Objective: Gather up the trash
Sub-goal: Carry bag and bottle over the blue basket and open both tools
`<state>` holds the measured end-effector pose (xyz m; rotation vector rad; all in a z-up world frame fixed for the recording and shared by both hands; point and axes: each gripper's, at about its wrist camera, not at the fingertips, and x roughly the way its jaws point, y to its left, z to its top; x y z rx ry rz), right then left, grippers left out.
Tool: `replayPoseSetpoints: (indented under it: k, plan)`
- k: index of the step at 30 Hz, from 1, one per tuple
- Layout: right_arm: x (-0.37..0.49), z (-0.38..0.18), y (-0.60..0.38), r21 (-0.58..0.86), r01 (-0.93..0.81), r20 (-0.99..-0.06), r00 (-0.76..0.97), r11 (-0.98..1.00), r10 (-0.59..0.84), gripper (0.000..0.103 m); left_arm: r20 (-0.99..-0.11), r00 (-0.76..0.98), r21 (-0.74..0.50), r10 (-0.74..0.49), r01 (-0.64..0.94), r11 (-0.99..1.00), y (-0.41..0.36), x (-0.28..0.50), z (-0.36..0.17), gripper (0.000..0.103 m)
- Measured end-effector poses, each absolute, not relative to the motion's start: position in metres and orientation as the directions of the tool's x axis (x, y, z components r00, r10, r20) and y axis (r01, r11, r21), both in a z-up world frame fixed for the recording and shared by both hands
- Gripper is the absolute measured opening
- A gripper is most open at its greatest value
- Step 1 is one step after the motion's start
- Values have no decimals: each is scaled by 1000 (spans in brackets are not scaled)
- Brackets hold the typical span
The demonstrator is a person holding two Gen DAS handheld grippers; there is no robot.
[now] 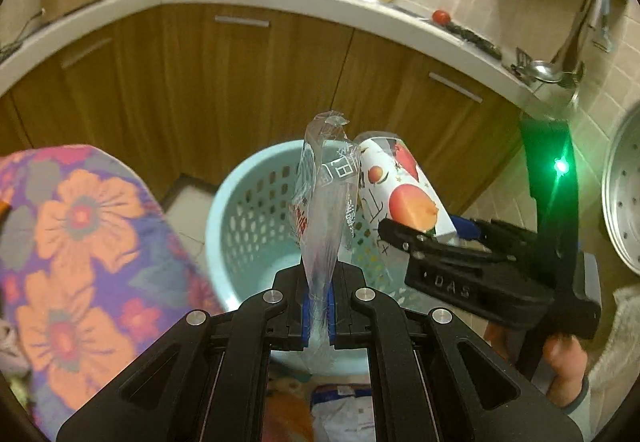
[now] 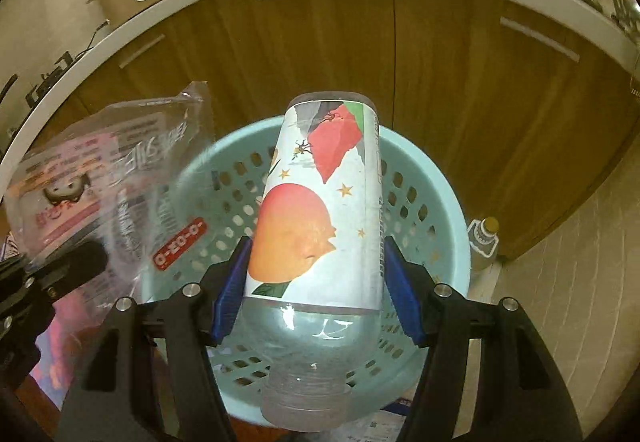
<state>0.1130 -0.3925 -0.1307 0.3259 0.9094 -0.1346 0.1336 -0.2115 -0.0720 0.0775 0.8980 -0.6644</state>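
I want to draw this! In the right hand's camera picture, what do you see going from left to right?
Left gripper → clear plastic wrapper → peach-label bottle → small yellow-capped bottle on the floor.

A: How much of the basket (image 2: 448, 202) shows in the right wrist view?
B: Only part; the bottle (image 2: 320, 210) hides its middle, and the wrapper (image 2: 120, 178) is smeared by blur.
A: And in the left wrist view?
B: The wrapper's (image 1: 324, 210) lower end disappears between the left hand-held gripper's (image 1: 319, 312) pads. The floral cloth (image 1: 80, 242) is cut off at the edge.
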Motion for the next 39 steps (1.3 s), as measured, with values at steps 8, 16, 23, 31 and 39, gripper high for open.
replayPoseSetpoints:
  k: [8, 16, 23, 31, 39]
  plan:
    - [122, -145, -394, 244, 267, -808, 587, 932, 44, 62, -782, 406, -205, -472, 547, 812, -228, 155, -91, 14]
    - [119, -138, -392, 245, 253, -807, 588, 936, 52, 62, -776, 401, -235, -487, 533, 813, -218, 154, -88, 31]
    - [99, -117, -382, 241, 252, -786, 617, 937, 36, 62, -751, 417, -258, -511, 528, 809, -198, 141, -72, 38]
    - [80, -75, -336, 224, 188, -737, 674, 956, 40, 65, -681, 490, -275, -544, 518, 810, -152, 108, -35, 47]
    - [69, -32, -259, 190, 61, -681, 727, 980, 87, 65, -591, 611, -269, -527, 467, 843, -75, 71, 11, 53]
